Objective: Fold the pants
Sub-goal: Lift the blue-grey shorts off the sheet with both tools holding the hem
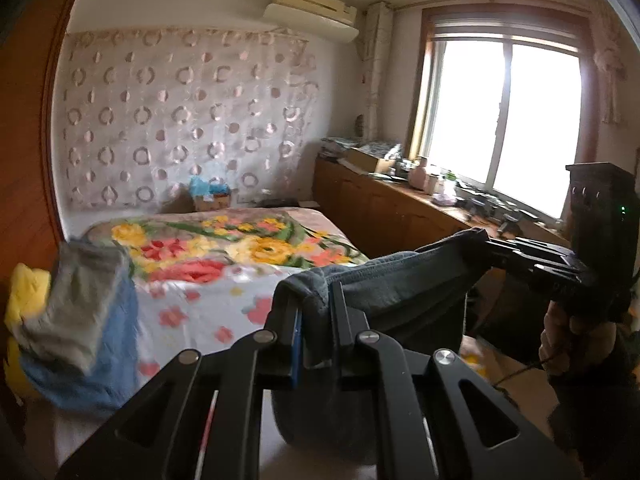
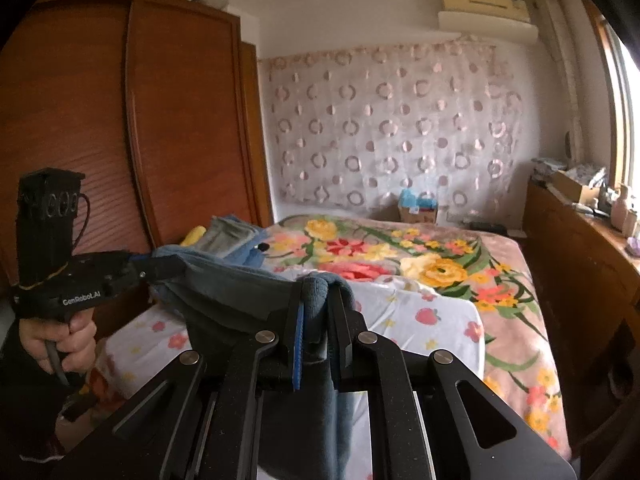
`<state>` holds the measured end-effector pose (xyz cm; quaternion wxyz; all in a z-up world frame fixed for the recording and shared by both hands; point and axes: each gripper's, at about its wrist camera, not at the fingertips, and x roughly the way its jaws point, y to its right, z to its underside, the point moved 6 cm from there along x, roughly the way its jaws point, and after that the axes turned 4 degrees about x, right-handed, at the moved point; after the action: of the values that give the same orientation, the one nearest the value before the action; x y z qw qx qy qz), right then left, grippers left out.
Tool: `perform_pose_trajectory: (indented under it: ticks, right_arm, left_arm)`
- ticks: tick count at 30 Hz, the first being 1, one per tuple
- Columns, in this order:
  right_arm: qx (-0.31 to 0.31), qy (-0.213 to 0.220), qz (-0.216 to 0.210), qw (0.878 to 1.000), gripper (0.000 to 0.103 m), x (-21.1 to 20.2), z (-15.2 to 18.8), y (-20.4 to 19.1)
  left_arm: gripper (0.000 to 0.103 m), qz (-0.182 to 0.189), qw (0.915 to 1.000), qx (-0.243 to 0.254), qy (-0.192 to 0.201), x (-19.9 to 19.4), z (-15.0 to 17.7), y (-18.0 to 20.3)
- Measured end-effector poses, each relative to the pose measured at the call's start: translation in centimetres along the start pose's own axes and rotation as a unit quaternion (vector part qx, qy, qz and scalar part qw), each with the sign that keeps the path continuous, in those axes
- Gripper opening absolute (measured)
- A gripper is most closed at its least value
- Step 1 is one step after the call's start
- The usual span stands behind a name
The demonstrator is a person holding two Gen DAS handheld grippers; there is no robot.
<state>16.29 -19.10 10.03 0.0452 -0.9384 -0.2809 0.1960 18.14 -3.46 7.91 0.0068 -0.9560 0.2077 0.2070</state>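
Dark grey-blue pants [image 1: 400, 280] hang stretched between my two grippers above the bed. In the left wrist view my left gripper [image 1: 312, 292] is shut on one bunched end of the fabric. My right gripper [image 1: 490, 246], held by a hand [image 1: 560, 336], pinches the other end at the right. In the right wrist view my right gripper [image 2: 316, 292] is shut on a fold of the pants [image 2: 240, 292]. There my left gripper [image 2: 150, 264] clamps the far end at the left, with a hand [image 2: 60, 340] on its grip. The cloth sags and drops below both grippers.
A bed with a floral blanket [image 1: 240, 248] and a white flowered sheet [image 2: 420, 320] lies below. Folded clothes [image 1: 80, 300] are piled at its left edge. A wooden wardrobe [image 2: 120, 120] stands left; a low cluttered cabinet [image 1: 400, 208] runs under the window.
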Motion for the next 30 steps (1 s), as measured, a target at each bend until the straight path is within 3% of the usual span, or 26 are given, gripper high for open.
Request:
perform_pose_trajectory:
  ticks: [4,6,10,14,20,30]
  right_arm:
    - [-0.018,0.003,0.022,1.000,0.007,3.3,-4.4,0.3]
    - [-0.027,0.013,0.029,0.999,0.007,3.9,-6.6,0.2]
    - [-0.043,0.015,0.031,0.998,0.007,4.9,-8.2,-0.2]
    - [-0.043,-0.038,0.033,0.998,0.007,7.8,-4.4,-0.2]
    - [-0.024,-0.108,0.023,0.994,0.007,10.4,3.1,-0.7]
    - [-0.007,-0.132,0.011,0.991,0.007,7.8,8.2,-2.9]
  left_arm:
    - [0.008,-0.021,0.9991,0.027,0.026,0.2,-5.4,-1.5]
    - [0.008,-0.032,0.9978,0.045,0.036,0.2,-6.5,-1.9]
    - [0.009,-0.033,0.9986,0.036,0.017,1.1,-4.4,-3.5]
    - [0.009,-0.033,0.9987,0.021,-0.033,3.0,0.1,-4.7]
    - [0.009,-0.026,0.9969,0.012,-0.073,3.0,6.0,-3.9]
    - [0.010,-0.011,0.9957,0.003,-0.091,0.3,10.5,-1.9]
